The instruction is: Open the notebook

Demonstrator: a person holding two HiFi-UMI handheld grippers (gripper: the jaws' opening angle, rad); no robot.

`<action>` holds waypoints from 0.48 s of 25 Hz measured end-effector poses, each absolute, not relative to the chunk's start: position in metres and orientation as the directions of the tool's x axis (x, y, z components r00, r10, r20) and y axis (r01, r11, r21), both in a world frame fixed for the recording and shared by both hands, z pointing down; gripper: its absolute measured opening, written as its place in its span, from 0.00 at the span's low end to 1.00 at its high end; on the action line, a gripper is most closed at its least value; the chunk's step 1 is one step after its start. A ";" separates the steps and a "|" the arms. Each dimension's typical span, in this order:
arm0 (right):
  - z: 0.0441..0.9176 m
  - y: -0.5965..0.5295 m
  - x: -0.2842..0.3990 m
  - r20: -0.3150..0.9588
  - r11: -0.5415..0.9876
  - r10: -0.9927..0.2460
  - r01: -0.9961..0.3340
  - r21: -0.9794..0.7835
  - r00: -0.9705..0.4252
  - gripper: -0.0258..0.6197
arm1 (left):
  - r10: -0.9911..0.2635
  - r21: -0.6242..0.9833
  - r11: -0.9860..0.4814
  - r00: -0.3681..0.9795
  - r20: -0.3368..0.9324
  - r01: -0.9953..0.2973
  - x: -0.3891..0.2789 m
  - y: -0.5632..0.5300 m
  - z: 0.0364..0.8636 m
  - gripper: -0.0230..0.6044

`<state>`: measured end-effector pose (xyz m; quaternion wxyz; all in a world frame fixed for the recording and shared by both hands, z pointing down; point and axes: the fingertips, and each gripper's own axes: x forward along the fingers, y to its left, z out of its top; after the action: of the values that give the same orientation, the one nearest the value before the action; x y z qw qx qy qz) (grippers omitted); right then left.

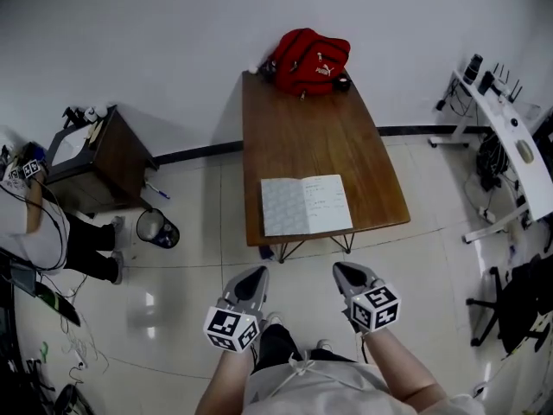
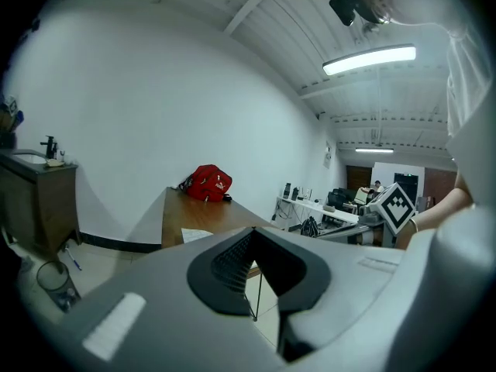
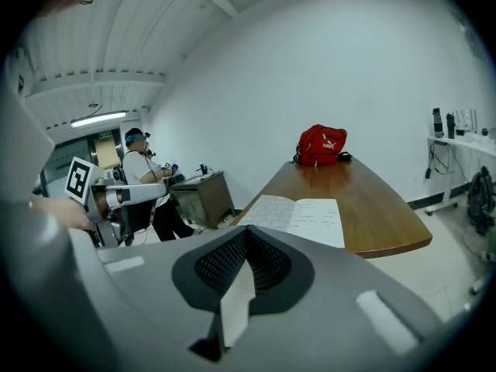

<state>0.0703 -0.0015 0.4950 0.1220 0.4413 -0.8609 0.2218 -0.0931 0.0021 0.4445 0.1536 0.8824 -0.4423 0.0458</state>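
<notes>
The notebook [image 1: 307, 204] lies open on the near end of the brown table [image 1: 311, 128], its white pages facing up; it also shows in the left gripper view as the notebook [image 2: 194, 235] and in the right gripper view as the notebook [image 3: 298, 214]. My left gripper [image 1: 253, 277] and right gripper [image 1: 346, 273] hang side by side in front of the table's near edge, over the floor and apart from the notebook. Both are shut with nothing between their jaws, as the left gripper [image 2: 253, 229] and right gripper [image 3: 246, 229] views show.
A red bag [image 1: 311, 61] sits at the table's far end against the wall. A dark cabinet [image 1: 95, 158], a bin [image 1: 155, 228] and a person [image 1: 43, 223] are at the left. A white desk [image 1: 510, 137] and a black chair [image 1: 518, 301] stand at the right.
</notes>
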 end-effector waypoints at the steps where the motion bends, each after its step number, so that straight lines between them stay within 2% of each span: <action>1: 0.491 0.007 0.078 0.394 0.525 -0.707 -0.809 -0.263 -0.587 0.05 | -0.776 0.227 -0.552 0.594 0.211 -0.802 -0.085 0.012 0.443 0.03; 6: 0.476 0.045 0.118 0.378 0.562 -0.718 -0.807 -0.181 -0.585 0.05 | -0.812 0.214 -0.517 0.554 0.185 -0.829 -0.046 0.056 0.434 0.03; 12: 0.441 0.078 0.141 0.276 0.604 -0.744 -0.789 -0.110 -0.608 0.05 | -0.808 0.182 -0.544 0.570 0.149 -0.819 -0.004 0.092 0.420 0.03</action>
<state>0.1414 0.0778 0.4409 0.1011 0.4309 -0.8898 0.1110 -0.0036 0.0921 0.4196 0.1158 0.8783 -0.4633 0.0235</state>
